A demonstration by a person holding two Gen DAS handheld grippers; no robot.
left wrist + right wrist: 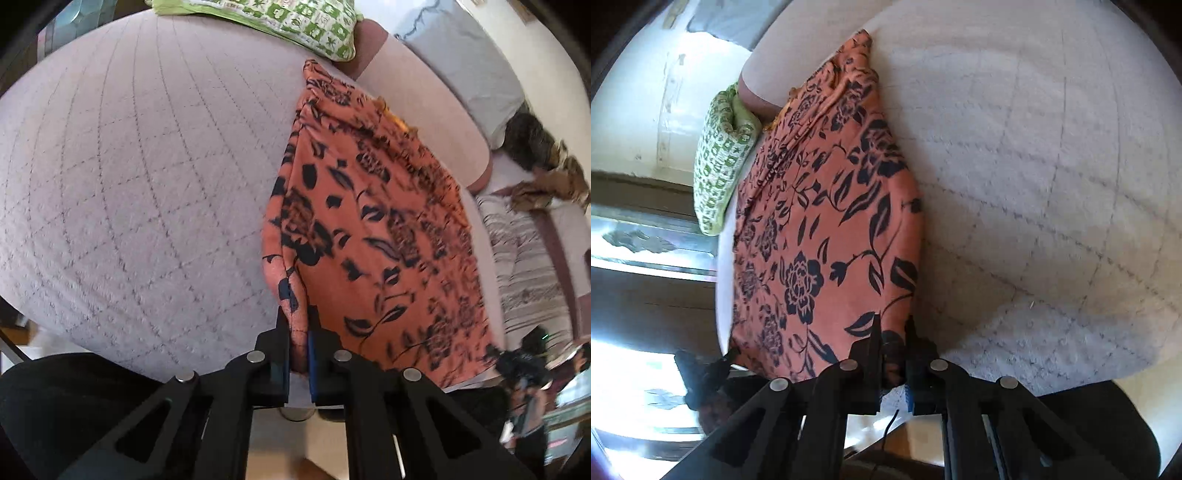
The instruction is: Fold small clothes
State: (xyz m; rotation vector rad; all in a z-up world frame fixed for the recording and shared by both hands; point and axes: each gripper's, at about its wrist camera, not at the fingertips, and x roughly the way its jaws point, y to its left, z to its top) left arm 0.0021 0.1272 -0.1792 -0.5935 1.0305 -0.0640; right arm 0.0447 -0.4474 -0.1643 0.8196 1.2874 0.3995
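An orange garment with a black flower print [373, 221] lies stretched over the pale quilted bed cover [140, 177]. My left gripper [298, 325] is shut on a near corner of the garment. My right gripper [892, 332] is shut on another near corner of the same orange garment [820, 229], which runs away from it across the quilted bed cover [1034, 166]. The other gripper shows as a dark blurred shape at the edge of each view, in the left wrist view [524, 365] and in the right wrist view [698, 373].
A green and white patterned pillow [288, 26] lies at the far end of the bed and shows again in the right wrist view [720, 162]. A grey pillow [465, 62], a striped cloth [524, 266] and brown clothes [546, 177] lie to the right.
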